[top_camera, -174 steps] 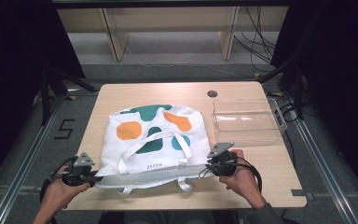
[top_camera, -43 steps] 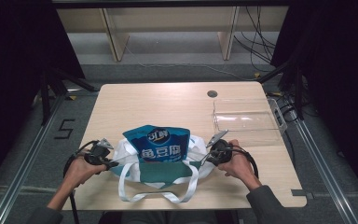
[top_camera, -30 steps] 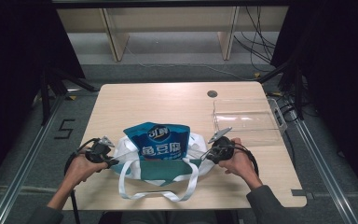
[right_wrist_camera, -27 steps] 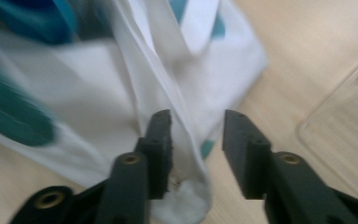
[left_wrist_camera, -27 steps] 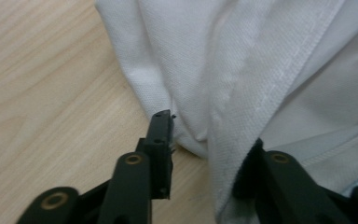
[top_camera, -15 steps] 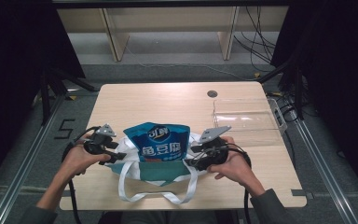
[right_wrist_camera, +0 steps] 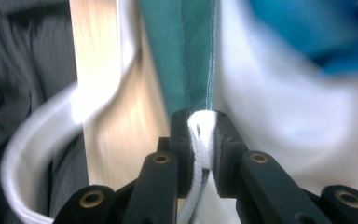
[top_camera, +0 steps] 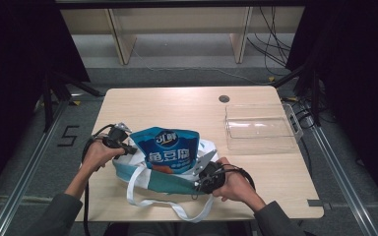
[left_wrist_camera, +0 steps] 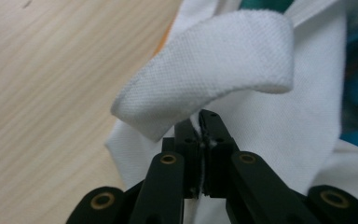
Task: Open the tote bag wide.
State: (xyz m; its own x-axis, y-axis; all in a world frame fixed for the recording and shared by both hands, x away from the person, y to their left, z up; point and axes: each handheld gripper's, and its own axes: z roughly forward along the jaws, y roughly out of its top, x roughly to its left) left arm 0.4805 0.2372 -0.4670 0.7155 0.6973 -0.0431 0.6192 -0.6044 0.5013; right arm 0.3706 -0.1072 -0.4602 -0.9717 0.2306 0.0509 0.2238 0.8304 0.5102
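- My left tongs [top_camera: 124,146] sit at the left edge of the tote [top_camera: 167,179], and in the left gripper view my left tongs [left_wrist_camera: 200,122] are pressed together on a thin fold of its white cloth.
- A white strap [left_wrist_camera: 205,70] loops over just above my left tongs' tips, touching the cloth.
- My right tongs [top_camera: 204,169] are at the tote's right edge, nearer to me than the left ones; in the right gripper view my right tongs [right_wrist_camera: 202,122] pinch a thick white hem where the teal lining [right_wrist_camera: 182,51] meets the white outside.
- The tote lies on the worktop [top_camera: 177,108] near its front edge, mouth toward me, with 2 white handles [top_camera: 177,209] trailing off the front.
- A blue snack bag [top_camera: 168,150] stands in the tote, its top half sticking up above the cloth, between my 2 tongs.
- A clear tray [top_camera: 258,128] sits right of the tote, well apart from it, near the worktop's right edge.
- A small dark round hole [top_camera: 224,98] lies beyond the tote, just behind the tray's left corner.
- My left hand [top_camera: 96,155] is left of the tote; my right hand [top_camera: 234,182] is at its front right corner.
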